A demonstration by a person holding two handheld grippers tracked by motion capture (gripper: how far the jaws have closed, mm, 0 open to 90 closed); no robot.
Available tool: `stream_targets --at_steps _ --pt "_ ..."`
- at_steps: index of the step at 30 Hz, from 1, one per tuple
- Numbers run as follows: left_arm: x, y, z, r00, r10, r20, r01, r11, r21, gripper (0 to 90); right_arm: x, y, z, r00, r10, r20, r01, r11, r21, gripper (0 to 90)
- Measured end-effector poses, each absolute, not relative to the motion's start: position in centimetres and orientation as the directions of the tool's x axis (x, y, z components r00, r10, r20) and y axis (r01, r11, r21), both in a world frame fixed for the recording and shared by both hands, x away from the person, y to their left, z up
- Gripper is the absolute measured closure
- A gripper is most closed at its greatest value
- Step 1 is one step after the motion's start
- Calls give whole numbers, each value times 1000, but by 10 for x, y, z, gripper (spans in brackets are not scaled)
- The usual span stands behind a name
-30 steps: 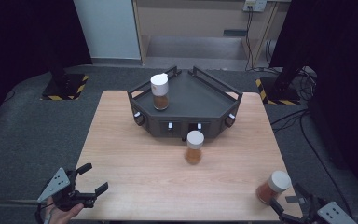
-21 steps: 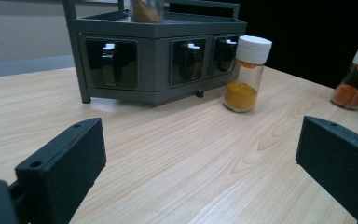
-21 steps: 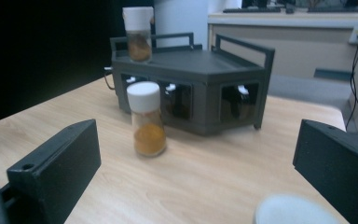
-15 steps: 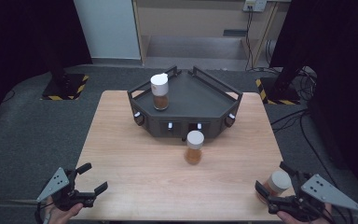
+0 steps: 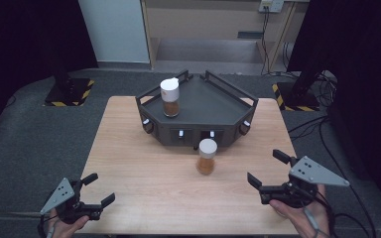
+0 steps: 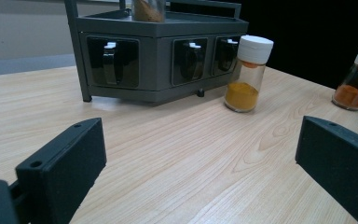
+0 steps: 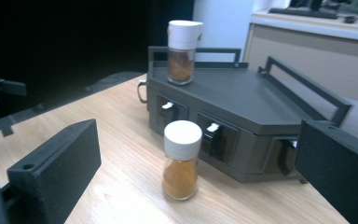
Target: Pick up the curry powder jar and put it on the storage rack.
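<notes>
We see right gripper at lower right of high view, jaws wide apart, holding nothing. Left gripper at lower left, likewise spread, empty. White-capped spice jar upright on desk at frame centre, just before dark rack. Second jar stands on rack's top, left side.

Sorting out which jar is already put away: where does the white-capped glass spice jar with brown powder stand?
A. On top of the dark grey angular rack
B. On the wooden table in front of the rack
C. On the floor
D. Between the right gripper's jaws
A: the brown-powder jar stands upright on the rack's top surface, near its left corner.
</notes>
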State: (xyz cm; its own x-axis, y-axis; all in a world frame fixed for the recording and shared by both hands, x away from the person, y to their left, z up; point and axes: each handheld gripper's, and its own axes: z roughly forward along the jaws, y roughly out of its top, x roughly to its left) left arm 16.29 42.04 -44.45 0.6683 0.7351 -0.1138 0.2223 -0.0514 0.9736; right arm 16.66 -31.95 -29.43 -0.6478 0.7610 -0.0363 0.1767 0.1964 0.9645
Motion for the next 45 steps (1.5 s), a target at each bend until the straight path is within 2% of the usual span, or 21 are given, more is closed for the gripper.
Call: stream_targets --at_steps 5,15,45 --pt "162 420 -444 670 734 -110 218 -53 975 4 175 -306 -289 -642 765 -44 200 223 954 9" --pt "163 420 -444 673 732 -110 219 -55 974 4 194 -287 -291 -661 748 -62 186 243 952 13" --pt "164 420 -444 681 724 -110 223 -62 973 4 288 -228 -331 -681 732 -4 338 319 885 30"
